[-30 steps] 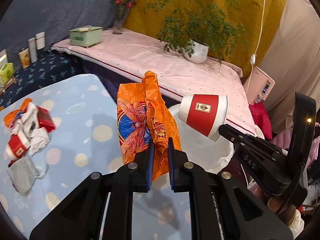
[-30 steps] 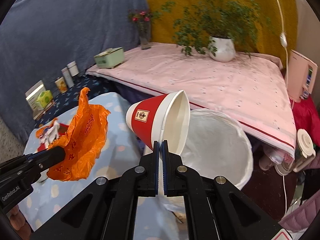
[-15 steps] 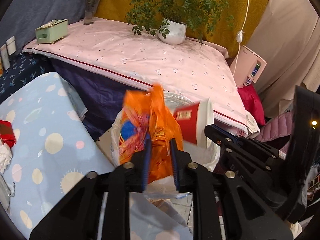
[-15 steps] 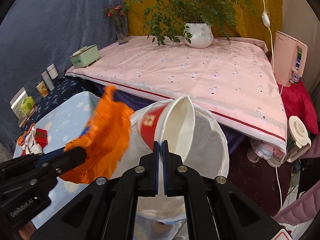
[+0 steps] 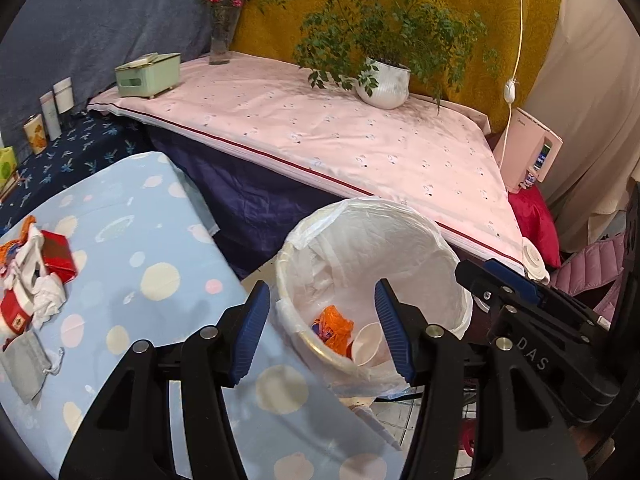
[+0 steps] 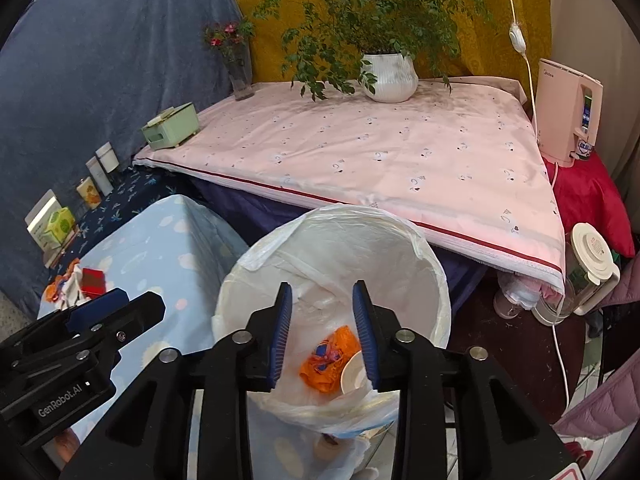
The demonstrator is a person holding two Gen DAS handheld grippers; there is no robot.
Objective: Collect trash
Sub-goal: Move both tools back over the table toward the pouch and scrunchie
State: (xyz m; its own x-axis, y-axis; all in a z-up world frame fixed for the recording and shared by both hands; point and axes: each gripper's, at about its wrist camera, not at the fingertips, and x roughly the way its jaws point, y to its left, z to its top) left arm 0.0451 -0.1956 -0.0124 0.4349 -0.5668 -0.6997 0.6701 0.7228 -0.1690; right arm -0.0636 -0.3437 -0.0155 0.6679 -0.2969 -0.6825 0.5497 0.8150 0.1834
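Two pieces binned, a pile still waiting on your table.

The lined trash bin [image 6: 336, 264] sits just off the edge of the blue spotted table [image 5: 132, 256], and the orange wrapper [image 6: 330, 354] and paper cup [image 6: 354, 374] lie at its bottom. Your left gripper [image 5: 320, 328] and right gripper [image 6: 322, 334] both hang over the rim, jaws spread wide and holding nothing. Left to collect: the heap of trash [image 5: 34, 280] on the table's far side and the grey pouch [image 5: 26, 360] near it.
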